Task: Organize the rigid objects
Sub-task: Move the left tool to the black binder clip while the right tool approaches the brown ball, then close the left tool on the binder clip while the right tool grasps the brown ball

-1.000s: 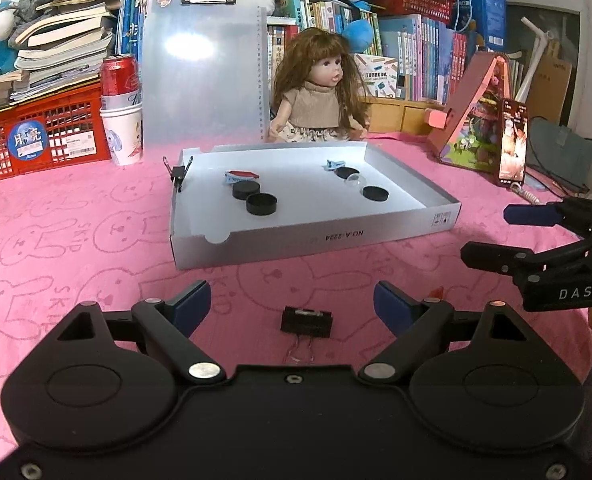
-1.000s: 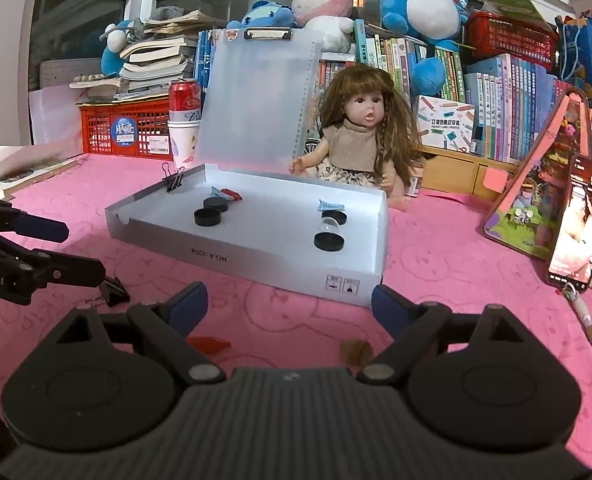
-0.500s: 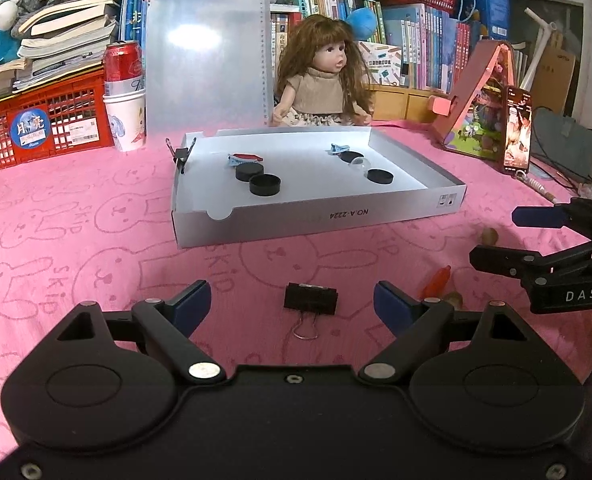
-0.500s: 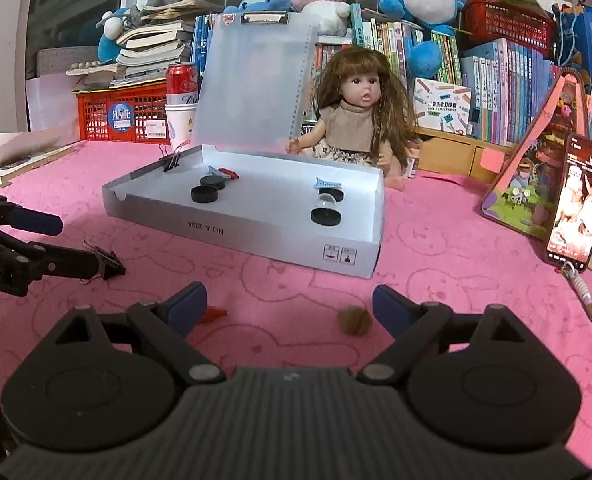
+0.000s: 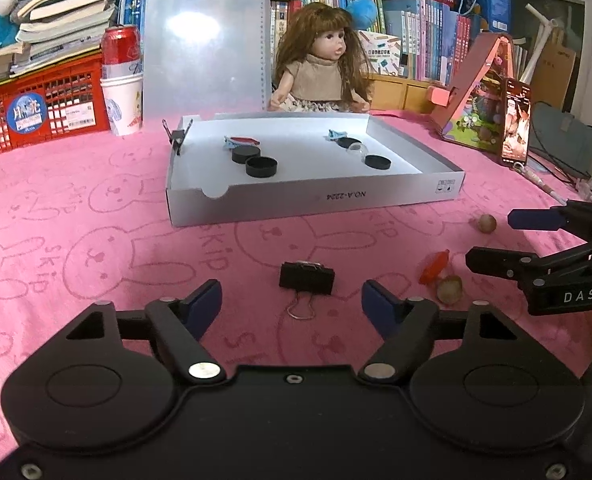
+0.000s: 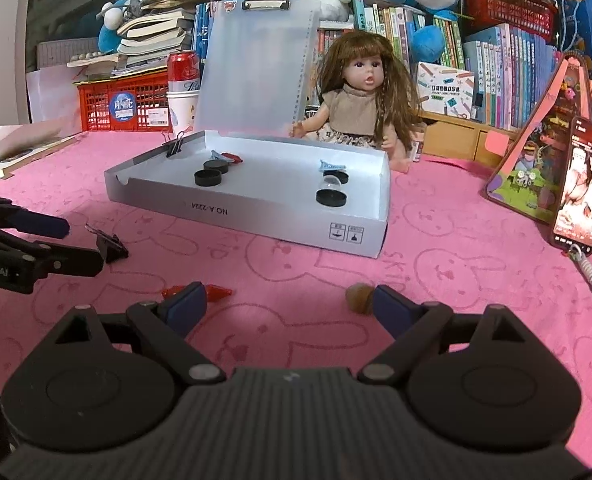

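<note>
A black binder clip (image 5: 306, 278) lies on the pink cloth between the tips of my left gripper (image 5: 291, 302). The jaws are closing and the pads do not touch it. My right gripper (image 6: 289, 304) stands open over the cloth, a red clip (image 6: 215, 292) by its left finger and a brown ball (image 6: 358, 298) by its right finger. The left wrist view shows the right gripper (image 5: 512, 240) near the red clip (image 5: 436, 268) and two brown balls (image 5: 450, 289). The grey box (image 5: 316, 200) holds black round caps (image 5: 260, 167) and small clips.
Behind the box (image 6: 255, 216) sit a doll (image 6: 360, 96) and an upright clipboard (image 6: 255, 64). A red crate (image 5: 35, 112), a can on paper cups (image 5: 121, 80), books, a pink house-shaped stand (image 6: 536, 160) and a phone (image 6: 584, 184) line the back and right.
The left jaws have narrowed around the binder clip. In both views the things on the cloth have slid a little further from the fingertips. The right jaws stay as wide as before.
</note>
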